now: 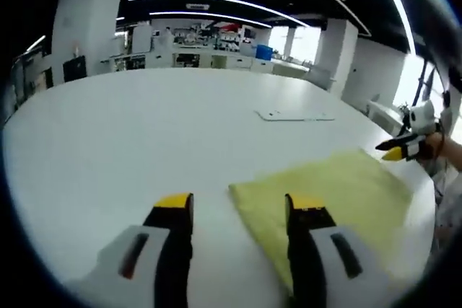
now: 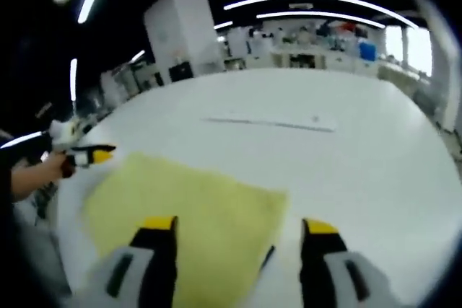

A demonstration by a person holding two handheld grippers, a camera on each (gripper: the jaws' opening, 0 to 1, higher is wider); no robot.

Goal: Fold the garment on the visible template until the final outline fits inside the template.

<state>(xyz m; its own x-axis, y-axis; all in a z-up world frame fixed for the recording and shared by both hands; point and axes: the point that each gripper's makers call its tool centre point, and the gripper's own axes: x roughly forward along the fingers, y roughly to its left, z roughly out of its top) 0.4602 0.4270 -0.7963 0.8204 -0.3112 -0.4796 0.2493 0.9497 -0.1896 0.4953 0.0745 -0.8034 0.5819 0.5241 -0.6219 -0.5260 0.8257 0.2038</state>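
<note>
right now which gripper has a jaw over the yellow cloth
Both do. The left gripper has its right-hand jaw over the yellow garment; the right gripper has its left-hand jaw over it. Each one's other jaw is over bare white table.

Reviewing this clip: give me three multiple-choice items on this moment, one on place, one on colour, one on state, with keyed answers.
1. Where does the garment lie?
A. on the white table
B. on a chair
C. in a basket

2. What colour is the garment?
A. blue
B. yellow
C. red

3. How do the left tongs stand?
A. shut on the garment
B. open, holding nothing
C. shut on a cup

Answers:
1 A: the garment lies flat on the white table.
2 B: it is plainly yellow.
3 B: the left tongs show a clear gap.
</note>
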